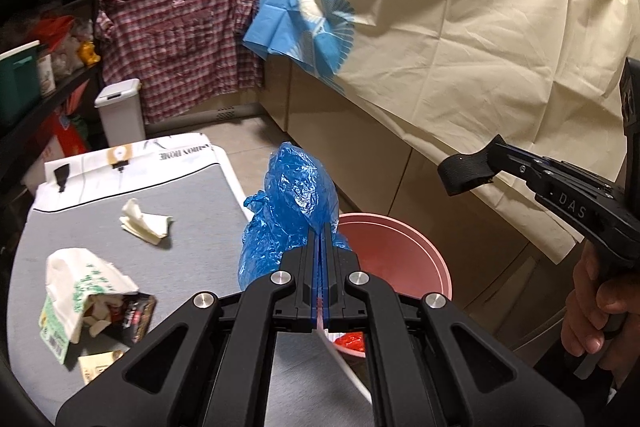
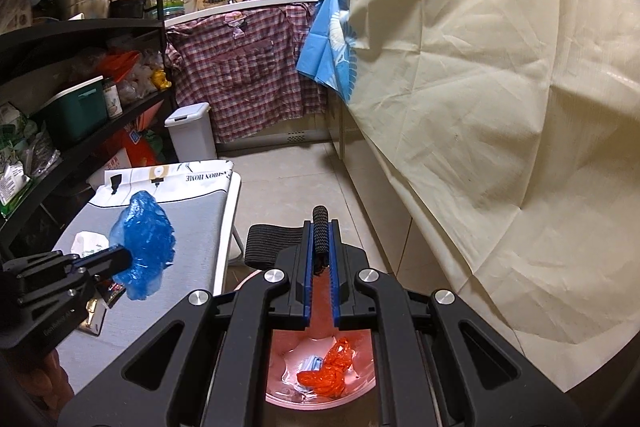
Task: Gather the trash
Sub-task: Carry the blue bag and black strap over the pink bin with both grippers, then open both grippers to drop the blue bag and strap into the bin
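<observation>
In the left wrist view my left gripper is shut on a crumpled blue plastic bag, held above the table's right edge beside a pink bin. My right gripper, held by a hand, hangs at the right, shut on a black elastic strap. In the right wrist view the right gripper pinches the black strap directly above the pink bin, which holds orange plastic and pale scraps. The left gripper with the blue bag is at the left.
The grey-topped table carries a crumpled tissue, a white-and-green bag spilling wrappers, and a small card. A cream cloth drapes the counter on the right. A white lidded bin and black shelves stand at the left.
</observation>
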Demonstrator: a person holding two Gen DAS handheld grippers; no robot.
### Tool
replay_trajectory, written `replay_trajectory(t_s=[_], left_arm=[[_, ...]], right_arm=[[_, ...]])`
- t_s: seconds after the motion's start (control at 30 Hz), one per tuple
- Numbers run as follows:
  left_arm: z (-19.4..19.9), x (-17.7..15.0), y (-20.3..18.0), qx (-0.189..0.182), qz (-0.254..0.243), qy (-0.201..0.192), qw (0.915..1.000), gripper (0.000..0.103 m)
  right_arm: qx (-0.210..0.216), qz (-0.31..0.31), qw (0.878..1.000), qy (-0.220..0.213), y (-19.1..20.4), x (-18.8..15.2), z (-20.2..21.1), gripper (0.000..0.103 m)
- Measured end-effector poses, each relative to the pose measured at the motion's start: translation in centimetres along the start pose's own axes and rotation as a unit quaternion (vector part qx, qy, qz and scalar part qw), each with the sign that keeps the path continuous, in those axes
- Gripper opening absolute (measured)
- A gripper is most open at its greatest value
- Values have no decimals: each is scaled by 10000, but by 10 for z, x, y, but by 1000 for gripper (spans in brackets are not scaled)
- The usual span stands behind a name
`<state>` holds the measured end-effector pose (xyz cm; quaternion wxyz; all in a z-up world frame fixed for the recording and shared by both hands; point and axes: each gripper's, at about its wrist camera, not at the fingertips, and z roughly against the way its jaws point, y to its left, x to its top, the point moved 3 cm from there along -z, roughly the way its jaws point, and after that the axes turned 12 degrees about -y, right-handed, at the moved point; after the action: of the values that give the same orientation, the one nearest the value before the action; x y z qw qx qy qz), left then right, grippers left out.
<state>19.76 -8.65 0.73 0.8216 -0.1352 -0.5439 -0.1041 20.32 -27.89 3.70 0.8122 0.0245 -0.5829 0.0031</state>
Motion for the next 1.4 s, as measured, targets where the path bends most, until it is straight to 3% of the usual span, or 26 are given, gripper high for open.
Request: replay_trajectory(t_s=[0.83, 1.13, 1.17, 1.23, 1.27, 1.3, 1.4], left_arm=[[-61, -23, -30, -242, -82, 456, 9986, 1], [-69, -25, -34, -317, -88, 553, 9979, 1], [-70, -25, -34, -336, -87, 576, 9977, 1], [-72, -25, -35, -300, -105, 615, 9976, 8], [-72, -25, -33, -284, -97, 626, 9976, 21], [-72, -25, -32, -269, -66, 616, 9977, 34], [-70, -24, -28, -257, 0, 601, 9979, 37]], right_arm=[[-167, -14, 9988, 463, -9, -14, -45, 8], [-175, -7, 9982, 571, -11, -20, -50, 14], [-186, 4, 9981, 589, -11, -20, -51, 19], [-235, -2, 9979, 608, -12, -20, -52, 41], [-267, -26, 9978, 599, -13, -20, -52, 55], [-260, -50, 9979, 587, -14, -20, -51, 57], [-291, -33, 9978, 594, -15, -21, -51, 62]])
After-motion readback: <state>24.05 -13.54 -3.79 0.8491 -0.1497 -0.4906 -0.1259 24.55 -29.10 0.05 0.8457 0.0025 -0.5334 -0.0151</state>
